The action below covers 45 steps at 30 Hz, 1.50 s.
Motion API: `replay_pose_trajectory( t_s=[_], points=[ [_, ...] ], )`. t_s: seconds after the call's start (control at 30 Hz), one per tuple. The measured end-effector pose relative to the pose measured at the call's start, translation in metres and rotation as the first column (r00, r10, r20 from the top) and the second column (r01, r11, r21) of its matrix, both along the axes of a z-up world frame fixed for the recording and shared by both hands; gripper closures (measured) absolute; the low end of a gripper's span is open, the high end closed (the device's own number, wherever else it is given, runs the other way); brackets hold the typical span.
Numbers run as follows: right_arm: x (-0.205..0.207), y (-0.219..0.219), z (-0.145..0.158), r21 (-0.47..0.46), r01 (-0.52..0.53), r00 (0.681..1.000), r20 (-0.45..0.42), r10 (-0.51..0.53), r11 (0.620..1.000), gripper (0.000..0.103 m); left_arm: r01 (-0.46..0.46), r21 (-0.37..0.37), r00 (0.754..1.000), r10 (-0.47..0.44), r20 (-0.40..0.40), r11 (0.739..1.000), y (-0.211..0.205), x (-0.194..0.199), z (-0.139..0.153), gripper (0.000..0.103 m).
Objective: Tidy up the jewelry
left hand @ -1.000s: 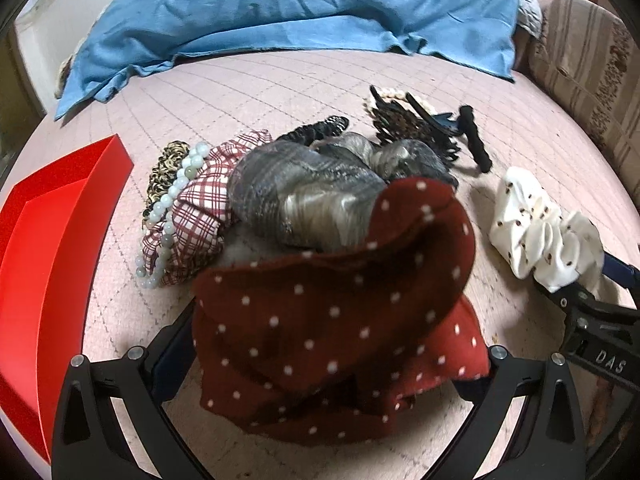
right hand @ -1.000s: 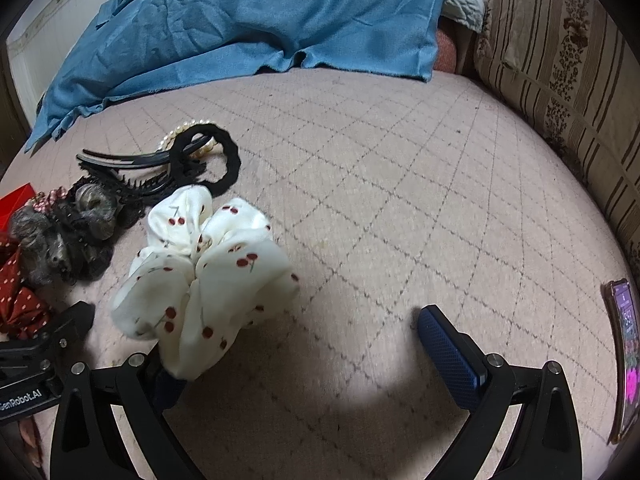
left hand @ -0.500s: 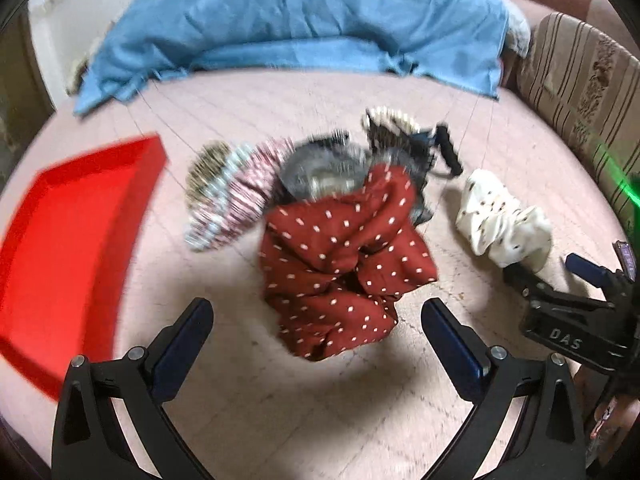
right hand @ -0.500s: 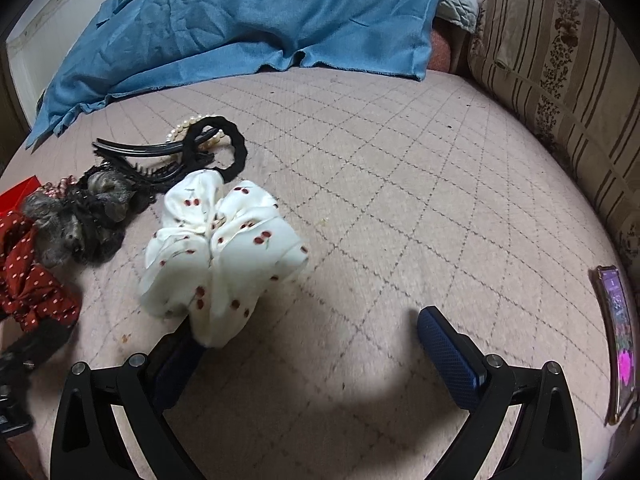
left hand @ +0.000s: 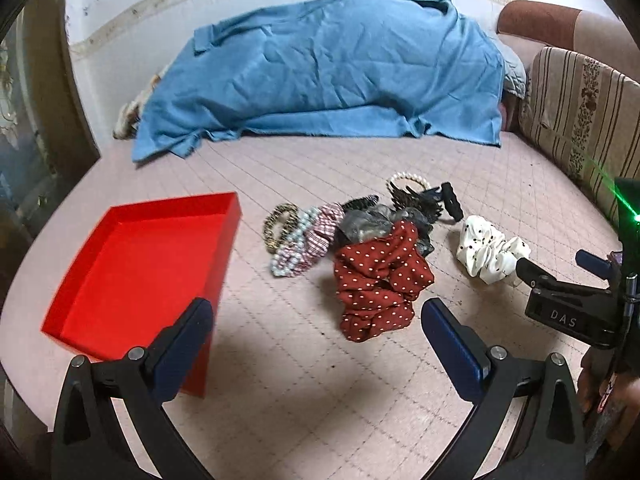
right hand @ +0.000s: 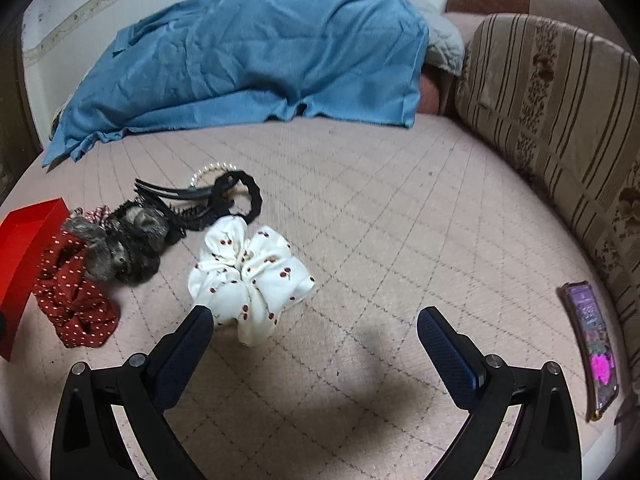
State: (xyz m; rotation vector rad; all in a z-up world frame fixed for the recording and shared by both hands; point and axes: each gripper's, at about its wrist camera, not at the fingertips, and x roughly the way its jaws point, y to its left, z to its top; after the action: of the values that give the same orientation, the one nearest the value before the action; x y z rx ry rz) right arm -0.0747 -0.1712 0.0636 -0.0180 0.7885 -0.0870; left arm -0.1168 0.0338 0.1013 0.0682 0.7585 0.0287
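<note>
A red polka-dot scrunchie (left hand: 380,280) lies on the pink quilted bed, just ahead of my open, empty left gripper (left hand: 316,336). Behind it sits a pile: grey scrunchie (left hand: 366,226), plaid scrunchie (left hand: 320,236), bead bracelet (left hand: 292,248), leopard scrunchie (left hand: 276,222), black clips (left hand: 420,200) and a pearl bracelet (left hand: 406,178). A white cherry-print scrunchie (right hand: 250,276) lies just ahead of the left finger of my open, empty right gripper (right hand: 316,338). An empty red tray (left hand: 140,264) lies to the left.
A blue blanket (left hand: 328,76) covers a mound at the back of the bed. A striped sofa cushion (right hand: 560,120) lines the right side. A phone (right hand: 592,340) lies at the right edge. The right gripper's body (left hand: 568,308) shows in the left wrist view.
My left gripper has let go of the red polka-dot scrunchie and pulled back and up; the scrunchie now lies on the bed. My right gripper has backed away from the white scrunchie.
</note>
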Motion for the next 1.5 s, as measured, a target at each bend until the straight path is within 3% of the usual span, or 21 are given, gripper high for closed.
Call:
replay_pose_trajectory(
  t_s=[0.87,1.5],
  points=[
    [-0.048,0.04,0.019,-0.07,-0.062,0.986,0.152,0.072,0.996,0.0,-0.035,0.019,0.989,0.032,0.145,0.999,0.009,-0.049,0.04,0.0],
    [-0.06,0.037,0.033,-0.072,-0.04,0.97,0.238,0.056,0.997,0.0,-0.076,0.037,0.987,0.07,0.142,0.996,0.018,-0.05,0.038,0.0]
  ],
)
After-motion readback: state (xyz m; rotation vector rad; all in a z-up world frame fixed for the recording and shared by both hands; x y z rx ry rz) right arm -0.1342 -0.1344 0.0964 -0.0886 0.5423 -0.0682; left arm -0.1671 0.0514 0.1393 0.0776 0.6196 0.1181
